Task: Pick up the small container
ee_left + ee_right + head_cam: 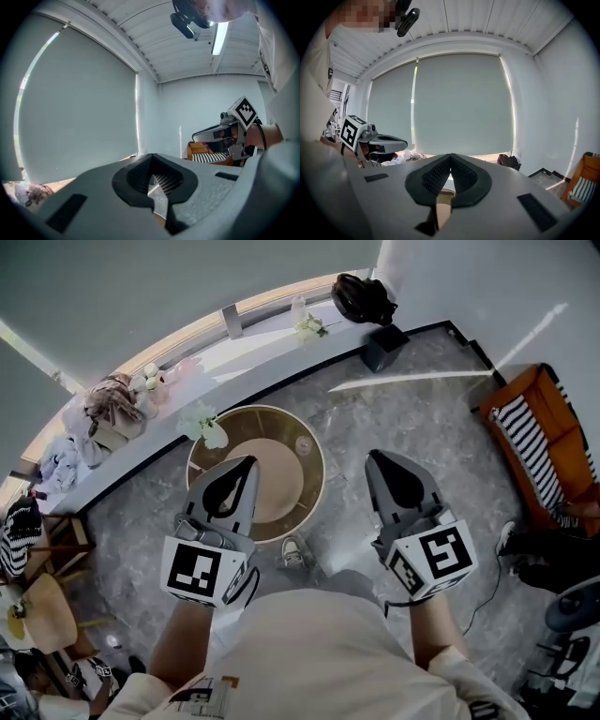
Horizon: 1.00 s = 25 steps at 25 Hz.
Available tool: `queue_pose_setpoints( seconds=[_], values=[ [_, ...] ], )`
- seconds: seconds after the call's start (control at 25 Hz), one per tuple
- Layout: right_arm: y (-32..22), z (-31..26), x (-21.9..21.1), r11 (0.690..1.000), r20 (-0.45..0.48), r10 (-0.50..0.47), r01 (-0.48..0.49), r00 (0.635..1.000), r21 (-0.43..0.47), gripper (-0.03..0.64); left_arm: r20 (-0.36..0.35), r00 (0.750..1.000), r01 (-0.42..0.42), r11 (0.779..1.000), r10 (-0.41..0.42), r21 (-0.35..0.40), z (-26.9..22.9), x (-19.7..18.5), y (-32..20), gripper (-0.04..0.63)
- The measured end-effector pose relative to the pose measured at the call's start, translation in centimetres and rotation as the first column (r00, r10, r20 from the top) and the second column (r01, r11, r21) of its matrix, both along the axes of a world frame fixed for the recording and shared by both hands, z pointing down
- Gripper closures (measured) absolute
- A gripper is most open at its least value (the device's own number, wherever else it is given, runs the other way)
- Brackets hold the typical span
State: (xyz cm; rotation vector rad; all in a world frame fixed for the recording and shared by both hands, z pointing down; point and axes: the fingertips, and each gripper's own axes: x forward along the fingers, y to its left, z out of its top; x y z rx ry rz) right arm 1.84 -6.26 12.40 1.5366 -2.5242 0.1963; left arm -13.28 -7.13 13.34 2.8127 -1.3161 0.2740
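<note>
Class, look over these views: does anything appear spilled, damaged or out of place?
Nothing looks spilled or broken. The small clear container appears to stand upright on the round wooden table. Only the crumpled white cloth heap at the left end of the long white window ledge looks untidy.

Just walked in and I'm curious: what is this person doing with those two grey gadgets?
A person stands at a round wooden table, holding a grey two-jaw gripper in each hand. The left gripper and the right gripper are both shut and empty, held above the table's near edge and the floor. The small clear container sits untouched on the table, so the pick-up has not started.
</note>
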Motion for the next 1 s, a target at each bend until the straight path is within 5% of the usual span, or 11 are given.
queue_pose_setpoints(
  seconds=[0.68, 1.0],
  values=[
    [-4.2, 1.6, 2.2, 0.998, -0.004, -0.047, 0.047, 0.999, -0.043, 0.611, 0.020, 0.997, 0.075, 0.997, -0.074, -0.032, 1.5, 1.4, -3.0, 0.588],
    [-5.4, 2.8, 3.6, 0.995, -0.003, -0.076, 0.076, 0.997, -0.069, 0.611, 0.024, 0.997, 0.073, 0.997, -0.073, 0.009, 1.1, 3.2, -4.0, 0.588]
  ],
)
